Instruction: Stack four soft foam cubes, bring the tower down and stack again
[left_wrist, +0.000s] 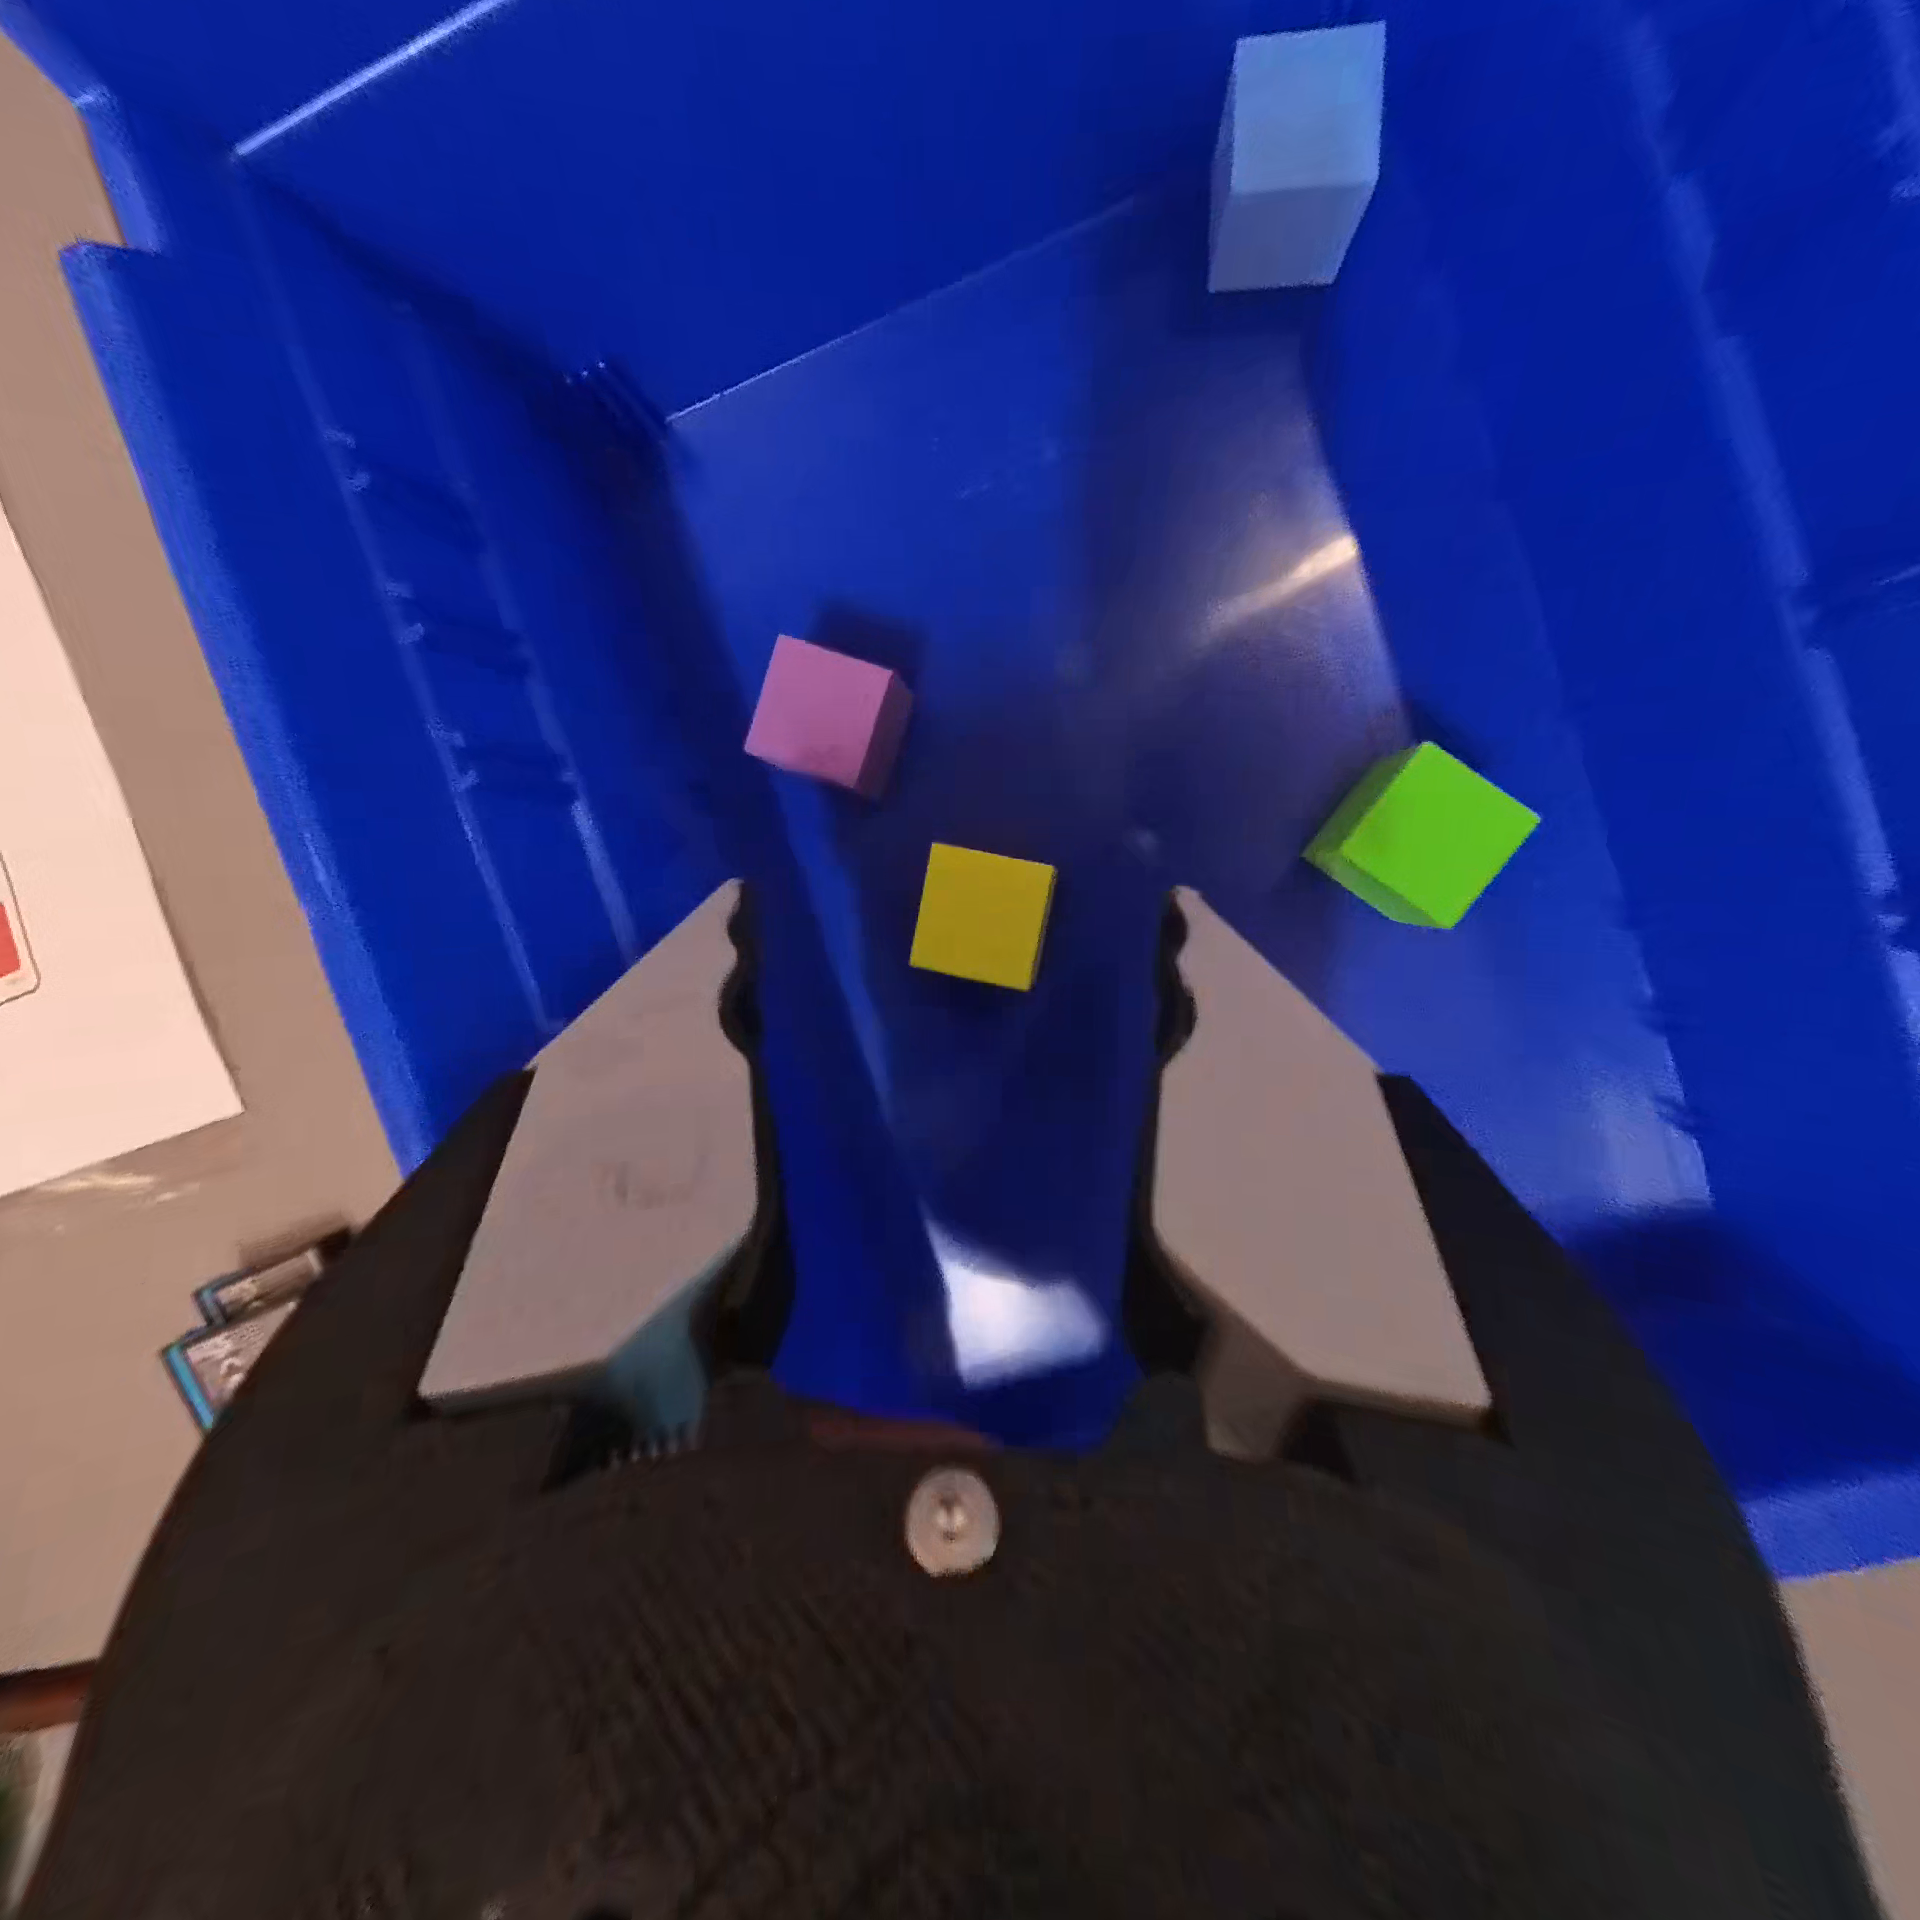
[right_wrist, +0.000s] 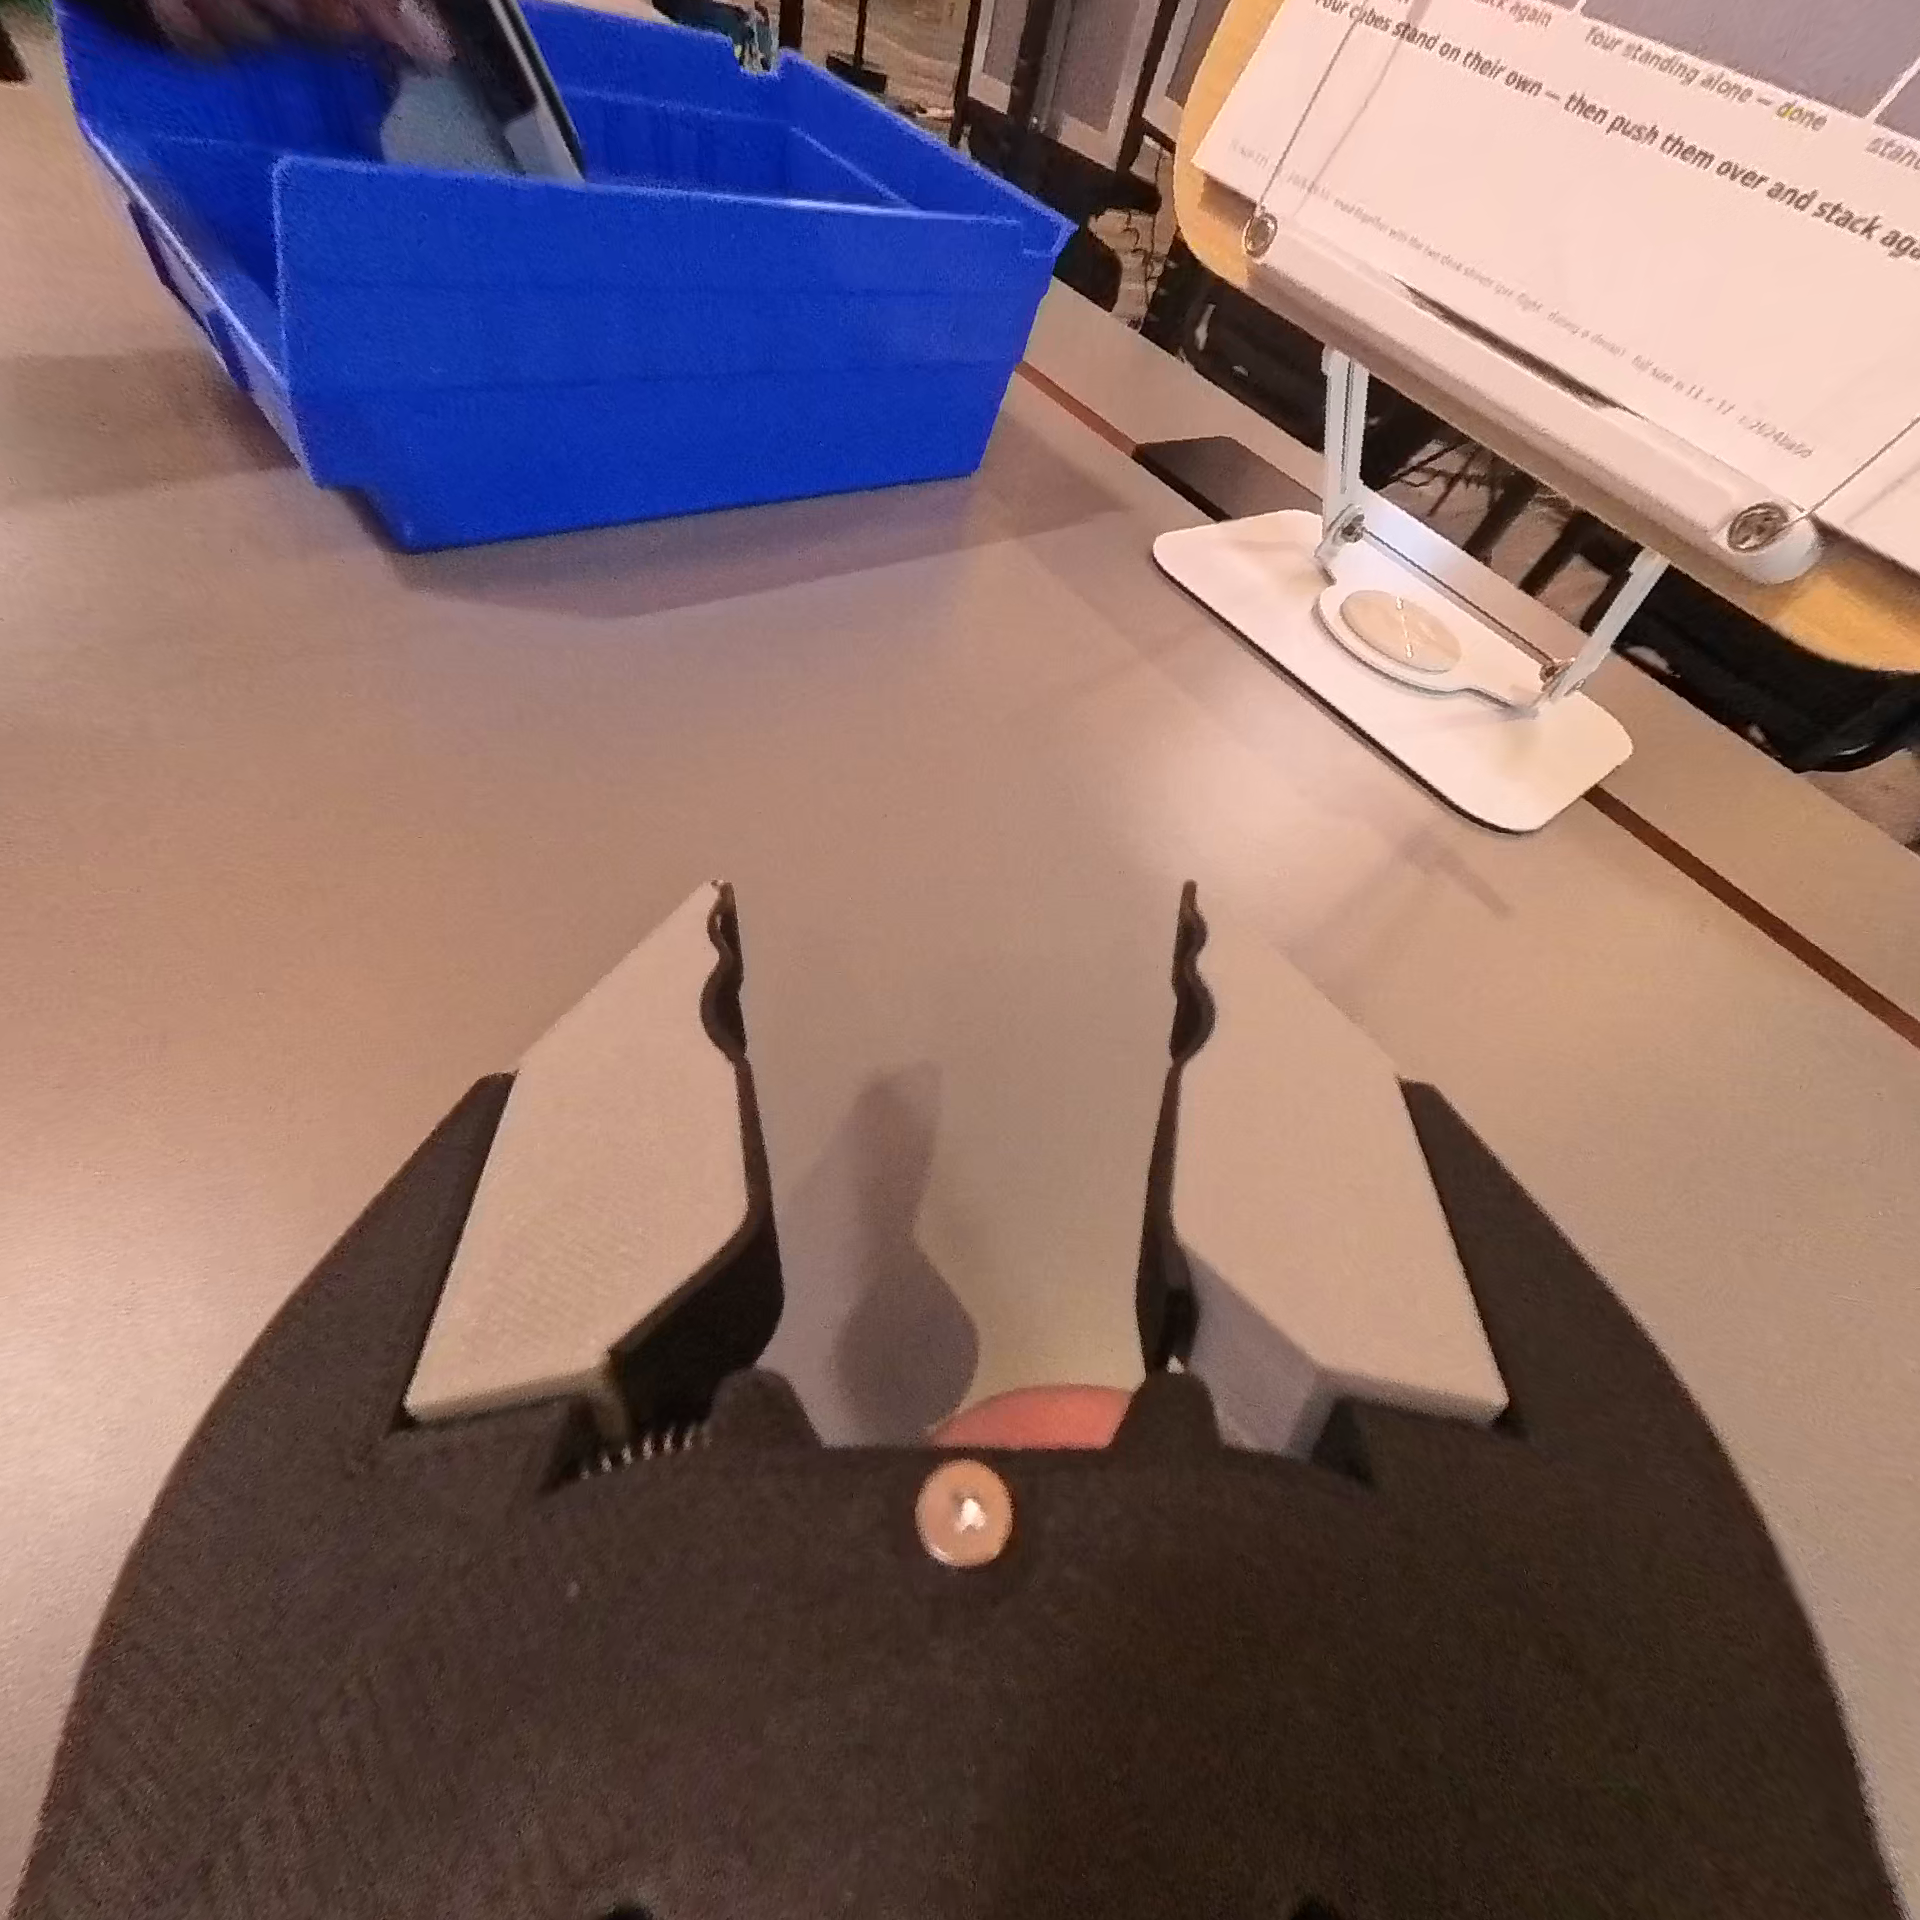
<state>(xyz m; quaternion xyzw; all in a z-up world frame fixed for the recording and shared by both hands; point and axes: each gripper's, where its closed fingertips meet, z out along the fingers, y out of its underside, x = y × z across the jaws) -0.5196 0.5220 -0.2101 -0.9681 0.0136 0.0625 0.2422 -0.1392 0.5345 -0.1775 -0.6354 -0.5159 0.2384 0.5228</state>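
Foam cubes lie scattered in the blue bin (left_wrist: 1558, 520): yellow cube (left_wrist: 982, 914) just at 12 o'clock of the open, empty left tongs (left_wrist: 956, 914). Probably light and squashy, so pinch opposite flat faces gently. Right tongs (right_wrist: 956, 904) gape over the bare bench (right_wrist: 623, 779).

The left gripper (left_wrist: 956, 914) points downward, and its picture is a little blurred. Its two grey fingers (left_wrist: 644, 1039) stand wide apart, with the dark wavy pads facing each other across a clear gap. Nothing is pressed between the pads; the grasp is bare.

The right gripper (right_wrist: 956, 914) is held low and nearly level, looking forward. Its fingers (right_wrist: 623, 1091) also stand wide apart and the pads touch nothing. A small part of the person's hand (right_wrist: 1029, 1418) shows behind the fingers, at the base. In the right wrist view the left gripper appears far off at the top left, blurred.
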